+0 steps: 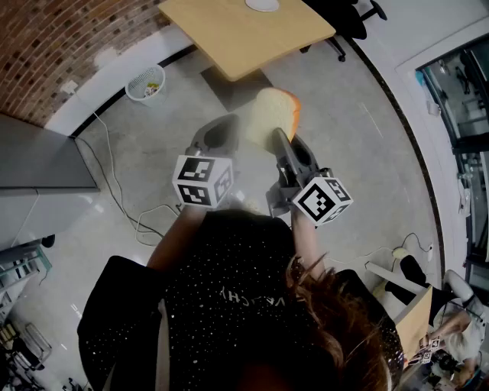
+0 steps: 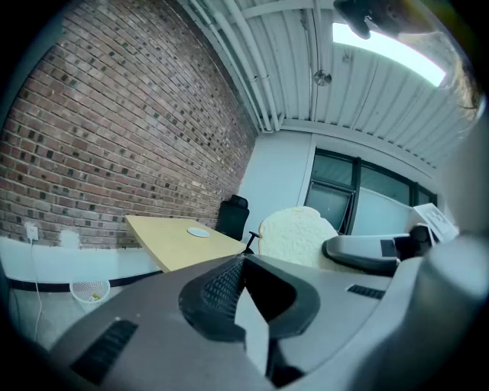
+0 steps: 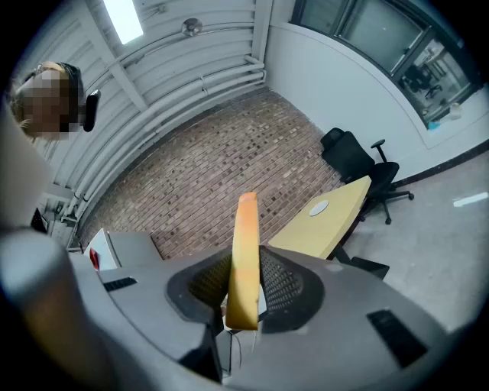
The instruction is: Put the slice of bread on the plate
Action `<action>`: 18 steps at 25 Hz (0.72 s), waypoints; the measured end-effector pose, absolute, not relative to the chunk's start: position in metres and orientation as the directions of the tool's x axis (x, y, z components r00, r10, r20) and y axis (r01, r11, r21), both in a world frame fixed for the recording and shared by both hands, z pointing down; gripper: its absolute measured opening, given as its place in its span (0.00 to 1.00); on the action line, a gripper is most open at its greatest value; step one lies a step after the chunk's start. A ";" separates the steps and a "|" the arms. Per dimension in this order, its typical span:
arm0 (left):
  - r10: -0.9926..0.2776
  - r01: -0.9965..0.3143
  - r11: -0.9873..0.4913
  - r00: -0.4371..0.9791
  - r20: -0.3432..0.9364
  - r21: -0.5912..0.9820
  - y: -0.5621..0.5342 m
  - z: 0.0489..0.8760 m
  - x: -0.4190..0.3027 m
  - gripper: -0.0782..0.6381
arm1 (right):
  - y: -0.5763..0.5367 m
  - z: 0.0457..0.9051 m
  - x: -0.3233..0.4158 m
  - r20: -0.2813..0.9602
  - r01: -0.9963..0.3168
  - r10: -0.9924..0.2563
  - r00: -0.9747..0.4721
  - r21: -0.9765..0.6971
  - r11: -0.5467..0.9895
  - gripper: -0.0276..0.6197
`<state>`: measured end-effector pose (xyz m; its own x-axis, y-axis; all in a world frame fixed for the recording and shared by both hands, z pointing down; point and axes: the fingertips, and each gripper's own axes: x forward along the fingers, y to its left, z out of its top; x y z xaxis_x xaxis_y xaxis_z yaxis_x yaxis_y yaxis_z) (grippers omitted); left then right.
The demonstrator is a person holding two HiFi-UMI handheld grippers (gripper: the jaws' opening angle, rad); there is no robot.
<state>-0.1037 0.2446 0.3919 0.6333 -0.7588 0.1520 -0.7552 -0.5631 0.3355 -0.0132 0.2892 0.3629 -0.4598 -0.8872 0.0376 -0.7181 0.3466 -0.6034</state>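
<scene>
Seen from above, a person in a dark speckled top holds a hand-held gripper in each hand out in front of the body, above a pale grey floor (image 1: 359, 153).

The right hand-held gripper (image 1: 281, 141) is closed on a slice of bread (image 1: 269, 114). Its own view shows the two dark meshed pads (image 3: 284, 284) pressed against the flat faces of the slice, which stands on edge with its tan crust facing the camera. The bread is up in the air, short of the counter and well apart from the plate.

The left hand-held gripper (image 1: 221, 126) is just beside the right one, on the left. Its jaws are together with nothing between them. From its view the pale face of the slice shows to the right.

Ahead stands a light wooden counter (image 1: 229, 34) with a small white plate (image 1: 262, 4) lying on it. A black office chair (image 1: 351, 19) stands past the counter, a white wire wastebasket (image 1: 145, 82) sits on the floor to its left, and a brick wall (image 1: 61, 46) runs behind that.
</scene>
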 end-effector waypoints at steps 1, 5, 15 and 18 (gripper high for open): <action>-0.757 -0.753 -0.563 0.635 0.153 0.340 0.244 0.393 -0.106 0.12 | 0.289 0.364 -0.016 0.038 -0.714 -0.888 -0.458 -0.611 0.343 0.19; -0.747 -0.742 -0.564 0.645 0.159 0.362 0.240 0.400 -0.115 0.12 | 0.290 0.374 -0.026 0.048 -0.704 -0.896 -0.441 -0.638 0.312 0.19; -0.727 -0.722 -0.539 0.659 0.194 0.435 0.232 0.420 -0.122 0.12 | 0.284 0.389 -0.025 0.076 -0.660 -0.906 -0.416 -0.711 0.243 0.19; -0.734 -0.733 -0.517 0.645 0.212 0.442 0.222 0.429 -0.123 0.12 | 0.273 0.396 -0.021 0.088 -0.643 -0.904 -0.420 -0.731 0.228 0.19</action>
<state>-0.1232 0.2219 0.4288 0.6449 -0.7342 0.2123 -0.7335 -0.5166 0.4418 -0.0213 0.2727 0.3964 -0.4195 -0.9035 0.0876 -0.6430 0.2276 -0.7313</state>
